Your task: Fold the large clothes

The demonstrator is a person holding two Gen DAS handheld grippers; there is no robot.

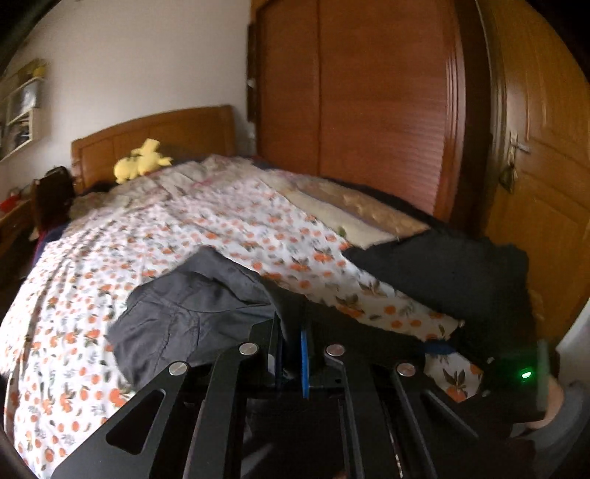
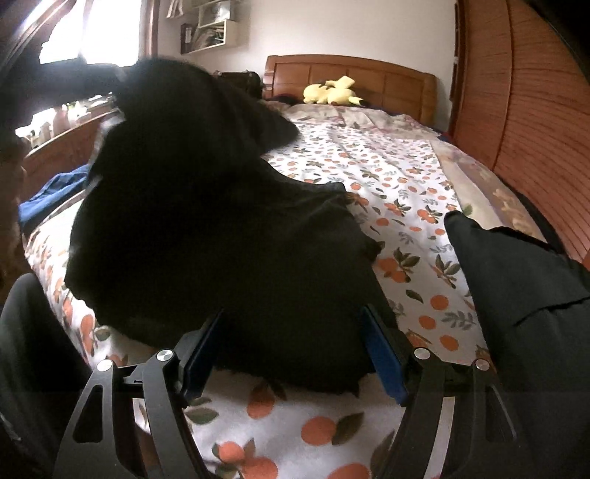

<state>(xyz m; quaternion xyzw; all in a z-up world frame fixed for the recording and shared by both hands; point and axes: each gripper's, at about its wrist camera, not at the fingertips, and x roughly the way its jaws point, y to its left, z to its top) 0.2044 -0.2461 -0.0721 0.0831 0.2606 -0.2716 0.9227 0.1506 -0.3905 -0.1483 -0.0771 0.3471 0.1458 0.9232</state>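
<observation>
A large dark garment (image 2: 221, 228) lies bunched on a bed with an orange-print sheet (image 2: 398, 184). My left gripper (image 1: 293, 350) is shut on a fold of this dark garment (image 1: 191, 302) and holds it lifted over the sheet (image 1: 110, 250). My right gripper (image 2: 295, 350) is open, its blue pads (image 2: 383, 361) on either side of the garment's near edge, touching nothing that I can tell. A second dark piece of cloth (image 2: 516, 280) lies at the right; it also shows in the left wrist view (image 1: 442, 272).
A yellow plush toy (image 2: 332, 92) sits by the wooden headboard (image 2: 350, 73). A wooden wardrobe (image 1: 368, 110) and door (image 1: 545, 165) stand along the bed's right side. Blue cloth (image 2: 55, 191) lies at the left edge. Shelves (image 2: 210, 25) hang on the wall.
</observation>
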